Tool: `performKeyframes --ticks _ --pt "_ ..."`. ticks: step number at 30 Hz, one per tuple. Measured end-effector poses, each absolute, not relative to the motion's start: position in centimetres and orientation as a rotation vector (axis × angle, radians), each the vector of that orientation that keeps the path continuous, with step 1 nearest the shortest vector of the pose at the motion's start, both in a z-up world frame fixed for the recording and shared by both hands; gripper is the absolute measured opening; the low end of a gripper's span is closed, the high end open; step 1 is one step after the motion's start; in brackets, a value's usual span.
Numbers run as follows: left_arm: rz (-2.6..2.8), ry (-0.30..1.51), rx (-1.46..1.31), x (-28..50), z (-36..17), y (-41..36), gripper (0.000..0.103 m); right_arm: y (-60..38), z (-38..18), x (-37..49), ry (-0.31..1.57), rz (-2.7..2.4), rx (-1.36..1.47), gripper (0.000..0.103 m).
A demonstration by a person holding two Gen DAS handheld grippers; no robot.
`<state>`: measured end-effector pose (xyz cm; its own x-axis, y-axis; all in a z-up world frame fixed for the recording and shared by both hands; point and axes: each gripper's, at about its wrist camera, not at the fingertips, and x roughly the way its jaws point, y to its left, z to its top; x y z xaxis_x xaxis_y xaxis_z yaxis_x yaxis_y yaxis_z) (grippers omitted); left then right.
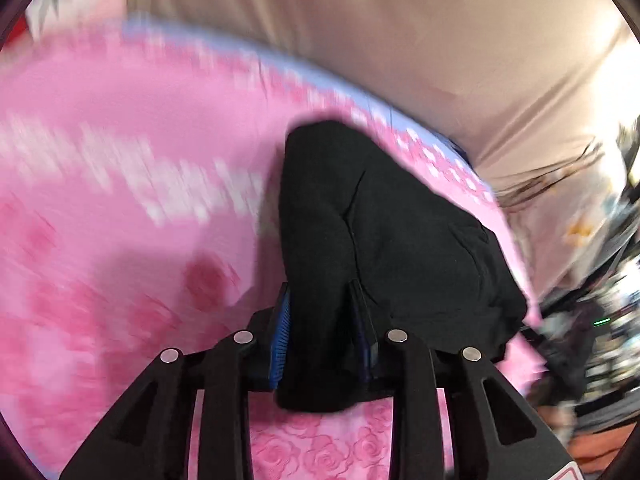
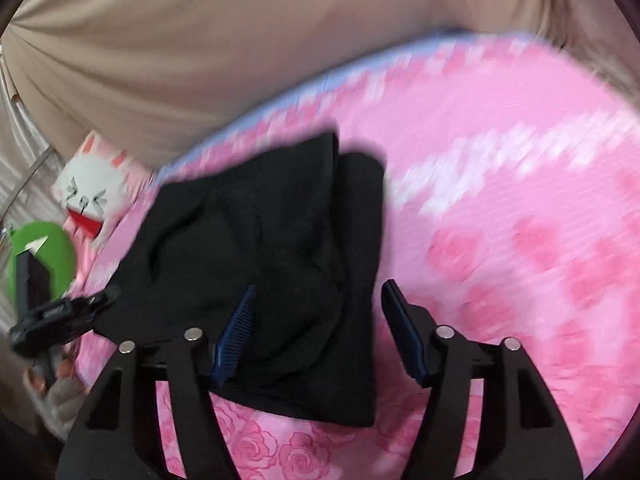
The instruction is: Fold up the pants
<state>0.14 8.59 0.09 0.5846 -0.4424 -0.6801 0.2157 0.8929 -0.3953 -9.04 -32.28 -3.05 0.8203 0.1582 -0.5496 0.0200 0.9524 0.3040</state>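
The black knit pants (image 1: 380, 240) lie bunched in the middle of the left wrist frame on a pink bed cover with a rose pattern (image 1: 120, 240), their near edge running down between the left gripper (image 1: 324, 344) at the lower centre. Its blue-padded fingers (image 1: 281, 340) stand narrowly apart with a thick fold of the black cloth filling the gap; the left pad lies against the cloth, the right pad is mostly buried in it, so the fold looks clamped.

In the right wrist frame the same pants (image 2: 260, 240) spread from the centre toward the lower middle over the pink cover (image 2: 500, 220). The right gripper (image 2: 320, 332) sits at the bottom with its fingers (image 2: 404, 336) wide apart: the left pad touches the cloth, the right pad stands clear beside its edge, gripping nothing.

At the left edge lie a white cartoon rabbit cushion (image 2: 94, 192) and a green round object (image 2: 44, 256); beige fabric (image 2: 200, 40) fills the top
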Motion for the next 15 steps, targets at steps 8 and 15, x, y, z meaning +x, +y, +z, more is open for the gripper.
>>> performKeyframes --ticks 8,15 --pt "-0.419 0.749 -0.087 0.9 4.0 0.5 0.048 -26.5 0.9 -3.4 0.548 0.169 0.103 0.017" --pt "-0.330 0.847 -0.010 3.1 -0.7 -1.1 0.048 -28.5 -2.2 -1.4 0.633 0.073 0.151 0.018"
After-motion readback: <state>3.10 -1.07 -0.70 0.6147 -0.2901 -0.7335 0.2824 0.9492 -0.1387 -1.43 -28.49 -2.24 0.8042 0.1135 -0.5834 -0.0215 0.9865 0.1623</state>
